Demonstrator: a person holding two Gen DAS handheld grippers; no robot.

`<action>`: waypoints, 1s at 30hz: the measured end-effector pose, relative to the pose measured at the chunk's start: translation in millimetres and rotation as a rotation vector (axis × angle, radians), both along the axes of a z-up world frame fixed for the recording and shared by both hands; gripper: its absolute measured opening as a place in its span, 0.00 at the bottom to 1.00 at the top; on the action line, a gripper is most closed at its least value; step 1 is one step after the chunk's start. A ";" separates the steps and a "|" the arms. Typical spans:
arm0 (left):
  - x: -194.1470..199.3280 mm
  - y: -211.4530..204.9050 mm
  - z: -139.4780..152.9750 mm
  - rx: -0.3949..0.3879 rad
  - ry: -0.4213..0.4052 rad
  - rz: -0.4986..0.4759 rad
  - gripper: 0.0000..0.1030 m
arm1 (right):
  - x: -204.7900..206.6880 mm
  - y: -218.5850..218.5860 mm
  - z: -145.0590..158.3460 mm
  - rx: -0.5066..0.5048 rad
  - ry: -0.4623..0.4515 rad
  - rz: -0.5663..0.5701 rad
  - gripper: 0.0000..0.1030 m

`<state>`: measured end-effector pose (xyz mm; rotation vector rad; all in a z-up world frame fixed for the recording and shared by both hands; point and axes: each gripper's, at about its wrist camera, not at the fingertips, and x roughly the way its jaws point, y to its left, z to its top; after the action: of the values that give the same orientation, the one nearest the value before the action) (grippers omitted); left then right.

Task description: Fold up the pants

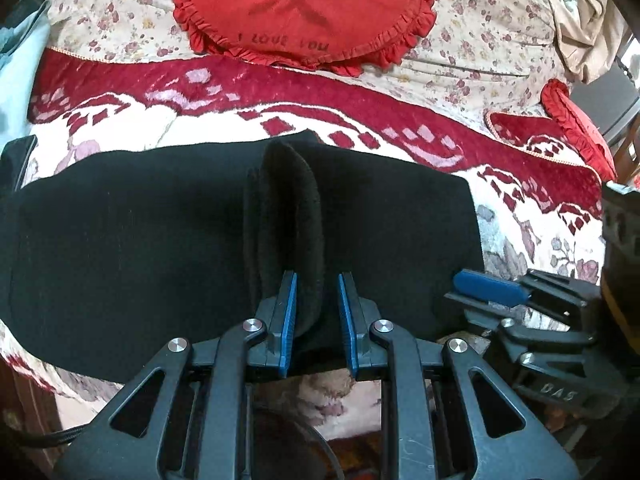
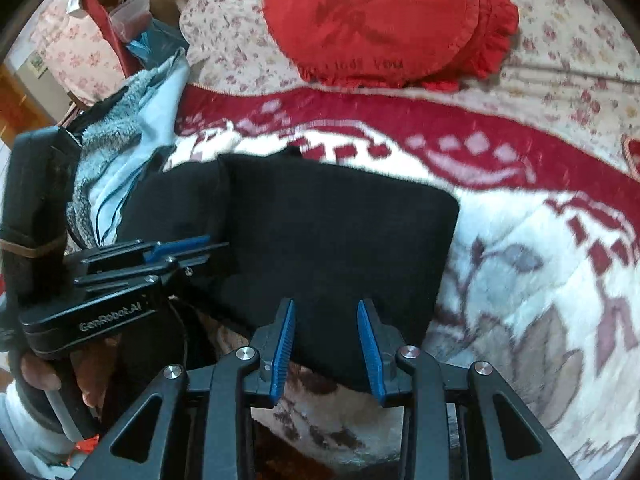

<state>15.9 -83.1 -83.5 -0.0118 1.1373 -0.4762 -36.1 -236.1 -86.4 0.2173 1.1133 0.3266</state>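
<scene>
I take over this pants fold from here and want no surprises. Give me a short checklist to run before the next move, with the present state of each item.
1. Left gripper has cloth: ok. A raised fold of the black pants sits between its blue pads.
2. Right gripper has cloth: not ok. Its jaws stand apart over the near edge of the pants, pads not pressing.
3. Pants lie flat on the blanket: ok apart from the lifted fold.
4. Grippers apart from each other: ok, side by side, not touching.
5. Far end of the pants free of the light blue garment: cannot tell, they meet at the picture's left.
6. Red cushion clear of the pants: ok.
</scene>
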 end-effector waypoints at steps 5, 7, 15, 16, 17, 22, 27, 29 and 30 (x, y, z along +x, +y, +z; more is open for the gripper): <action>-1.3 9.2 2.1 -0.033 0.014 0.011 0.18 | 0.6 3.6 4.6 -0.008 0.003 0.007 0.30; -3.8 16.2 8.2 -0.055 0.017 0.018 0.18 | 2.0 5.9 14.4 0.007 -0.011 0.016 0.30; -11.1 92.1 51.6 -0.192 -0.032 0.161 0.49 | 34.2 47.2 42.5 0.017 -0.085 0.098 0.30; -11.1 101.8 55.2 -0.199 -0.037 0.179 0.49 | 41.5 57.2 42.9 0.019 -0.085 0.118 0.30; -10.7 115.0 60.0 -0.205 -0.047 0.207 0.49 | 46.3 64.8 43.0 0.022 -0.082 0.131 0.30; -11.5 160.5 64.6 -0.206 -0.054 0.304 0.50 | 66.5 109.9 43.5 0.061 -0.083 0.221 0.37; -13.4 191.7 39.9 -0.184 -0.005 0.398 0.50 | 82.9 153.5 37.4 0.037 -0.077 0.313 0.41; -15.2 198.7 29.6 -0.179 0.012 0.432 0.50 | 89.2 166.2 33.9 0.033 -0.076 0.336 0.41; -16.1 204.2 23.9 -0.180 0.018 0.458 0.50 | 93.0 172.6 32.0 0.033 -0.074 0.345 0.41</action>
<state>-0.2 121.1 -59.6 -0.4258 1.0652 -0.1671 56.8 -63.5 -54.4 0.0401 1.0710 0.6555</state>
